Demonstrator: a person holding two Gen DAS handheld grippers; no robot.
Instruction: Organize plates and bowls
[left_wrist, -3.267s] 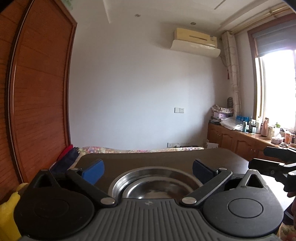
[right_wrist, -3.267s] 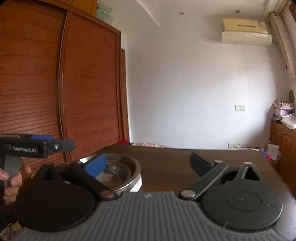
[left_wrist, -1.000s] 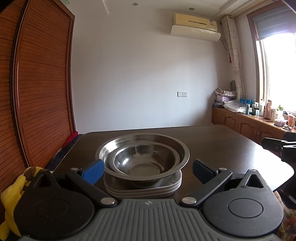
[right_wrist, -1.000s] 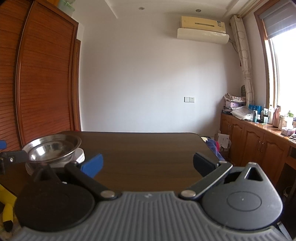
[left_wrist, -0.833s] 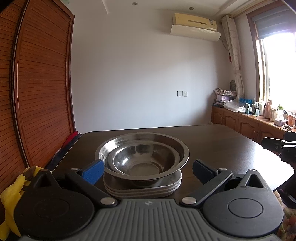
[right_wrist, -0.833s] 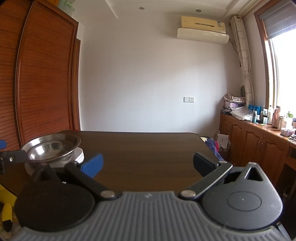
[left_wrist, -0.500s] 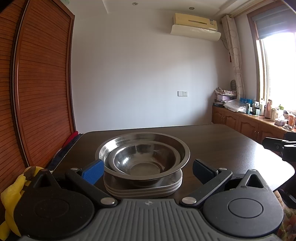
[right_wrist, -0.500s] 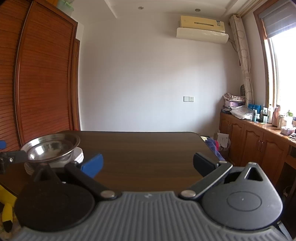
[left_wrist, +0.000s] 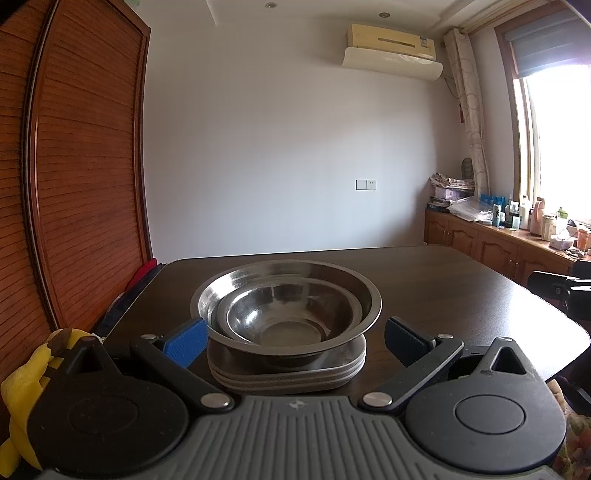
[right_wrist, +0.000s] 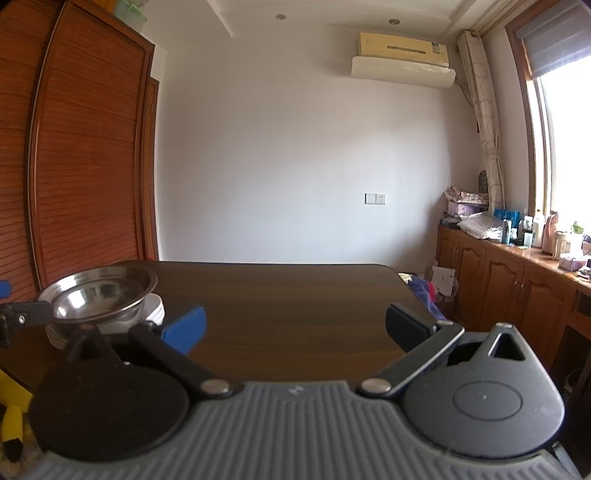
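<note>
Left gripper (left_wrist: 293, 341): jaws apart, empty, facing the stack at 12 o'clock. Right gripper (right_wrist: 293, 328): jaws apart, empty — stack at its 10 o'clock.

Small stainless-steel bowl (left_wrist: 288, 314): nested in the wide stainless-steel basin (left_wrist: 362, 295), atop pale stacked plates (left_wrist: 288, 376) on the dark wooden table (left_wrist: 461, 288).

Risk, judged: a finger nudging the basin's rim could skid the stack — smooth metal on glazed plates.

Change: versus 3.3 s ago, both grippers stand farther back; the whole stack shows.
</note>
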